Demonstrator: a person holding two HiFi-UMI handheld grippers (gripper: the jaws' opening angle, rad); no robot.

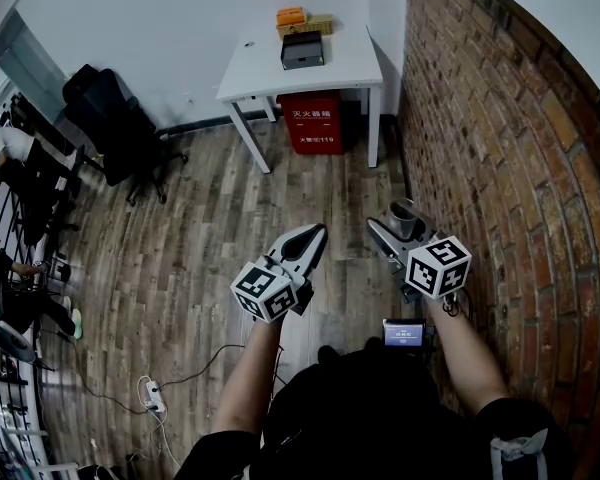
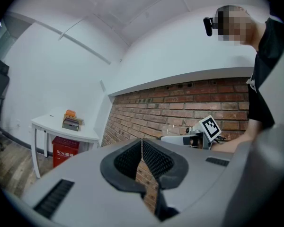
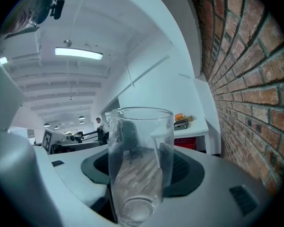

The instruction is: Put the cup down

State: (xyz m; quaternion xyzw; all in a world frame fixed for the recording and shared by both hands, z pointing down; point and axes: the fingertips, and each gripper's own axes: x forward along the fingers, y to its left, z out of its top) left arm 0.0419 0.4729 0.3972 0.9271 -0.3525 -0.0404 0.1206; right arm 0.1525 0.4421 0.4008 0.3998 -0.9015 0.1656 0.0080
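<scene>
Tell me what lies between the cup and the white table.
Only bare wooden floor lies between the cup, held in the right gripper, and the white table. The head view shows it.

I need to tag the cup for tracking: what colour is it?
Clear, colourless glass. The cup shows best in the right gripper view.

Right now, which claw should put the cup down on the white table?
The right claw. It is already clamped on the cup, a clear glass one. The left claw is shut on nothing. The white table stands some way ahead by the brick wall.
</scene>
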